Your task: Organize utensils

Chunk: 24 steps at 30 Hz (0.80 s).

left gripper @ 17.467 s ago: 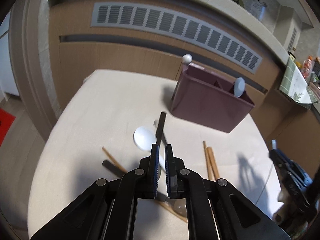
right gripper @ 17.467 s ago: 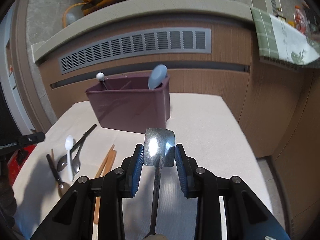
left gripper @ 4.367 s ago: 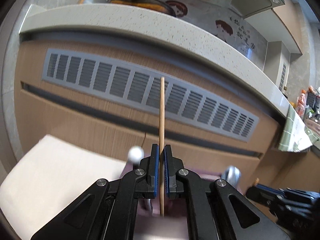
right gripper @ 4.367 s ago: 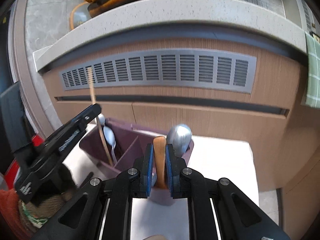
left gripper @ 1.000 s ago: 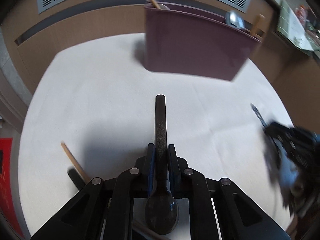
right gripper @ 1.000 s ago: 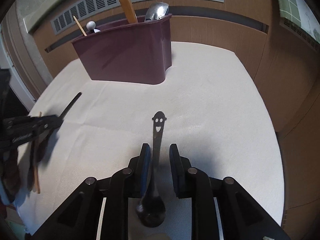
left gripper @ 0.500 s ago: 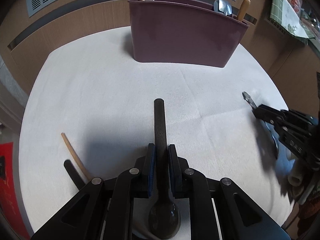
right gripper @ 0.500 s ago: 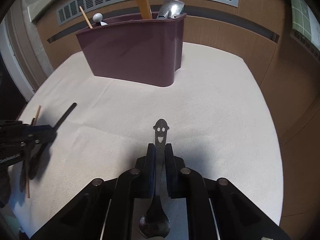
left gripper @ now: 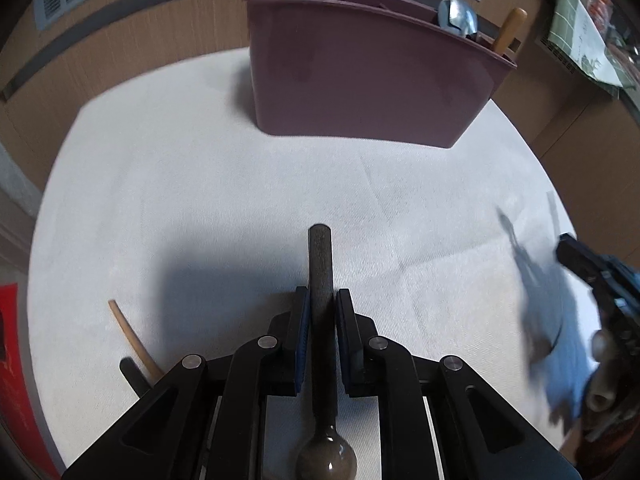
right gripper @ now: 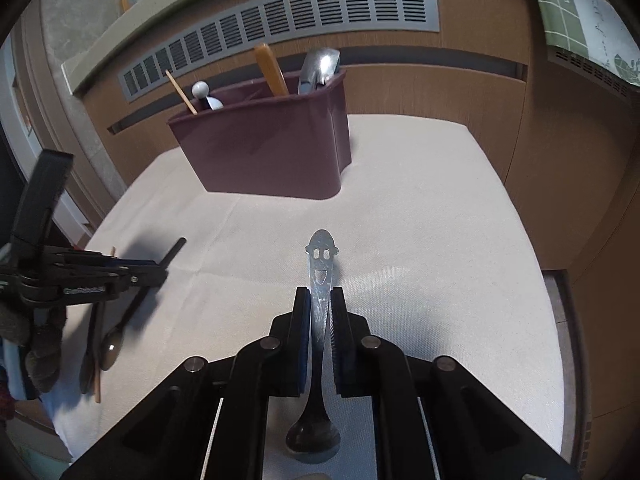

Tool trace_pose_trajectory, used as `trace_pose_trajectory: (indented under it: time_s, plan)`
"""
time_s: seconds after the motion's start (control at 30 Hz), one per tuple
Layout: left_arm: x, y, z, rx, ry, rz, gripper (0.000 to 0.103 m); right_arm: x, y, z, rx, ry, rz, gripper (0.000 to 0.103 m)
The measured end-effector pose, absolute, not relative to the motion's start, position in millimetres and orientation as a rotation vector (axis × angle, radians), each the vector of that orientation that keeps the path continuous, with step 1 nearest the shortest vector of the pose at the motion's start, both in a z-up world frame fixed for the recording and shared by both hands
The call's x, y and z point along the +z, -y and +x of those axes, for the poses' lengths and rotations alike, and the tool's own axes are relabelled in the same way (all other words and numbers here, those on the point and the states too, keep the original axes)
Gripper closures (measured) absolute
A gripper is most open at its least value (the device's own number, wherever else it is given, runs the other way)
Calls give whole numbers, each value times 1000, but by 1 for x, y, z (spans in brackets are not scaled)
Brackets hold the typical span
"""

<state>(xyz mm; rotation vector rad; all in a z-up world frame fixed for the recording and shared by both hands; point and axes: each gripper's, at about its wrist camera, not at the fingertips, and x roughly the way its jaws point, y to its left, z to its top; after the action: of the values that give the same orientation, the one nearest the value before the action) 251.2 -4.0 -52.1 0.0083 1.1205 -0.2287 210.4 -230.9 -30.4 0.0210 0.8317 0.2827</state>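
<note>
Currently: left gripper (left gripper: 322, 312) clamped on black-handled spoon (left gripper: 320, 264); right gripper (right gripper: 320, 308) clamped on smiley-handled spoon (right gripper: 321, 264); maroon caddy (right gripper: 272, 148) ahead on table (right gripper: 420, 208).

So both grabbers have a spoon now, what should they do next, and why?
Probably lift both toward the purple caddy. The left gripper is shut on the black-handled spoon, the right gripper on the smiley spoon, handles pointing forward. The caddy already holds other utensils, so these likely go in next.
</note>
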Motion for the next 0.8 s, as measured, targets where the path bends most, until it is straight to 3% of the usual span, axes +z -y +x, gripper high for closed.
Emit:
trace_pose_trajectory:
  time_s: [0.17,0.3,0.33,0.43,0.67,0.8]
  plan:
    - [-40,-2,232,-269,-1050,-102,91,-11,235,196,318,-797,86,94]
    - [-4,-16,203,-285,-890,-241,91,7,239,182,310,-746,81,94]
    - [2,-19,197,-293,-863,-261,91,11,239,179,306,-737,80,99]
    - [21,-22,179,-295,-785,-281,91,22,239,174,294,-707,82,99]
    - [36,-34,161,-272,-725,-299,91,26,238,175,259,-726,38,97]
    - [28,-44,151,-256,-728,-322,91,-3,254,186,220,-840,94,80]
